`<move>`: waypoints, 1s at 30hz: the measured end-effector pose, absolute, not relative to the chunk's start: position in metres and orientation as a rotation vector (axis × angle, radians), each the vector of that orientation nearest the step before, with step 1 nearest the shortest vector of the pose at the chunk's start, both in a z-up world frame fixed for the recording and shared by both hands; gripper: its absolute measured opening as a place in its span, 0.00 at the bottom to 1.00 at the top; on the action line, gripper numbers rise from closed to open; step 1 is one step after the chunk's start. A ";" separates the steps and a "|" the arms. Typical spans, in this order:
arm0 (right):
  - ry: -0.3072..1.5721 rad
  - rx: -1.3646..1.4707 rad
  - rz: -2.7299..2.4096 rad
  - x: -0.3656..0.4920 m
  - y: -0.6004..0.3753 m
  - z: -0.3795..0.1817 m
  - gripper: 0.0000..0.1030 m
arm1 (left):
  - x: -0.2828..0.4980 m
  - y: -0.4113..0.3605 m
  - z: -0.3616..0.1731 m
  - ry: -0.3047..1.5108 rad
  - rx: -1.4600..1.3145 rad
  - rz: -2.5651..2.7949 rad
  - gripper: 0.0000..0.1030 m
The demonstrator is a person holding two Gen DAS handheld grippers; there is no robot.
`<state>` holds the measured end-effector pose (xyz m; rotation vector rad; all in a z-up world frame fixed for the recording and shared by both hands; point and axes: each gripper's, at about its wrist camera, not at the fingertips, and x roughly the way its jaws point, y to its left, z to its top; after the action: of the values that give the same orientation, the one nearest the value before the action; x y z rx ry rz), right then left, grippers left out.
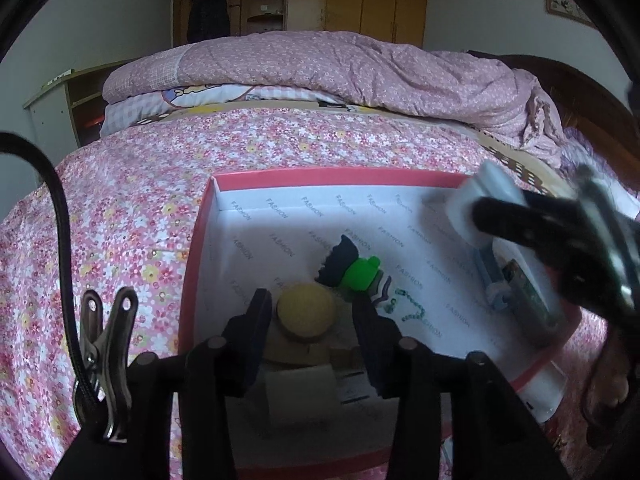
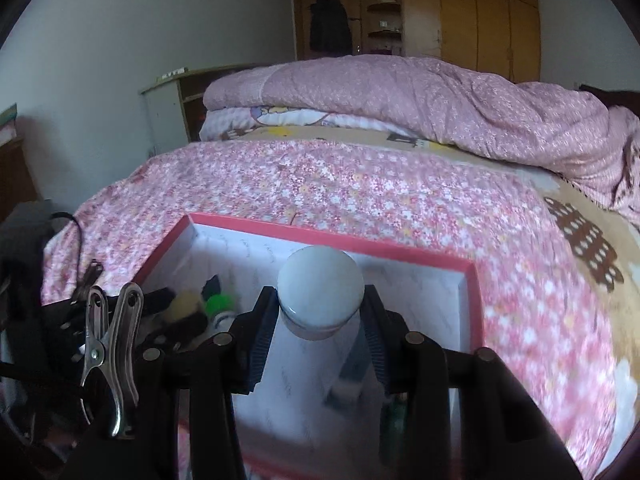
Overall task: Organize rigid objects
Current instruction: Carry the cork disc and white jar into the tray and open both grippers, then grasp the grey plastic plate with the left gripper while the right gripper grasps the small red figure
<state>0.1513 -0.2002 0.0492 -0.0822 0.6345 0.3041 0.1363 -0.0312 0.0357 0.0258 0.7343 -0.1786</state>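
A red-rimmed box (image 1: 192, 248) with white "FASHION" lining lies on the bed. My left gripper (image 1: 314, 312) is low inside it, its jaws standing around a tan item with a round yellow top (image 1: 306, 316). A green and black toy (image 1: 352, 270) and a green bead chain (image 1: 416, 310) lie just beyond. My right gripper (image 2: 320, 316) is shut on a white bottle with a round pale cap (image 2: 320, 292), held over the box's right side (image 2: 474, 304); it shows blurred in the left wrist view (image 1: 476, 208).
The box rests on a pink floral bedsheet (image 1: 140, 208). A white tube and a small dark packet (image 1: 528, 292) lie along the box's right wall. A folded pink quilt (image 1: 320, 68) sits at the far end of the bed. A wooden wardrobe stands behind.
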 end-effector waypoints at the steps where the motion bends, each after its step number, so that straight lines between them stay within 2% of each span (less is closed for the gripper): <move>1: 0.644 -0.088 0.304 0.155 -0.199 0.047 0.42 | 0.136 -0.032 0.036 0.734 0.029 -0.177 0.44; 14: 0.682 -0.063 0.305 0.164 -0.205 0.041 0.44 | 0.127 -0.021 0.048 0.727 -0.013 -0.174 0.48; 30: 0.669 0.075 0.367 0.084 -0.241 0.051 0.44 | 0.082 -0.024 0.071 0.715 -0.036 -0.227 0.48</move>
<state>0.0840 -0.2415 0.0508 0.0754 0.6692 0.3669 0.0822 -0.0240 0.0714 -0.0356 0.7155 -0.2265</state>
